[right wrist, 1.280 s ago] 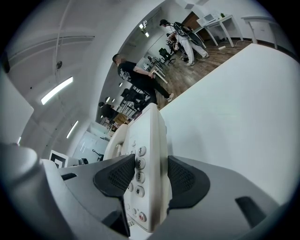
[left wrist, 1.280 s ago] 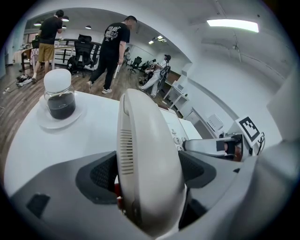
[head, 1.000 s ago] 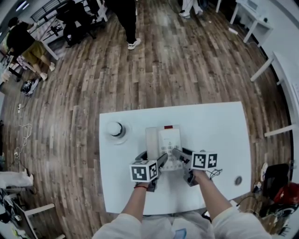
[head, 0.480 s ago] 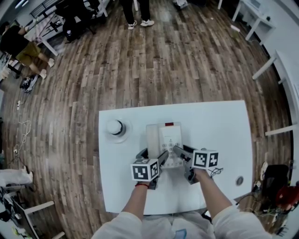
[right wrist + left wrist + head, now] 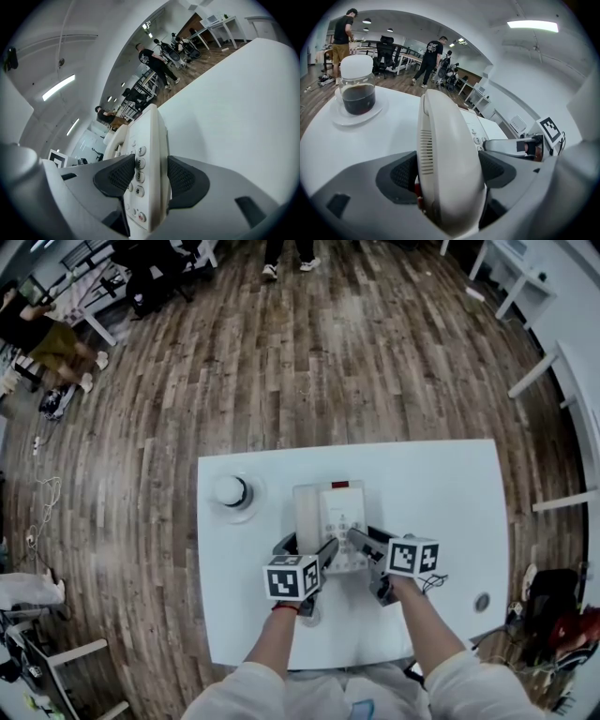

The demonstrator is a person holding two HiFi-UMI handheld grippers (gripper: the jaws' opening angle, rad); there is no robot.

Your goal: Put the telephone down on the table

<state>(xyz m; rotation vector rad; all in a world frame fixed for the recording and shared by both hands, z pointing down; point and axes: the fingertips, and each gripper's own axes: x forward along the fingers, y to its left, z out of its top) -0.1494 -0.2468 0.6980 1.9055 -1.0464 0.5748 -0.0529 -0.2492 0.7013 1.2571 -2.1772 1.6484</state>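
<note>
A white telephone (image 5: 339, 517) sits in the middle of the white table (image 5: 441, 493), its handset (image 5: 305, 514) lying along its left side. My left gripper (image 5: 305, 551) is shut on the near end of the handset (image 5: 440, 122), which fills the gap between the pads (image 5: 401, 173). My right gripper (image 5: 364, 561) is shut on the base's right edge (image 5: 152, 140), with the keypad (image 5: 138, 164) facing left. Whether the base rests on the table or hangs just above it cannot be told.
A glass jar (image 5: 230, 495) of dark liquid with a white lid stands on a saucer (image 5: 342, 115) at the table's left. A small round thing (image 5: 480, 601) and a dark cable (image 5: 431, 587) lie near the front right. Wooden floor (image 5: 309, 362) surrounds the table; people and desks are far off.
Both grippers keep the same hold on the telephone, and nothing has visibly moved on the table. A person standing on the far floor has walked almost out of the view.
</note>
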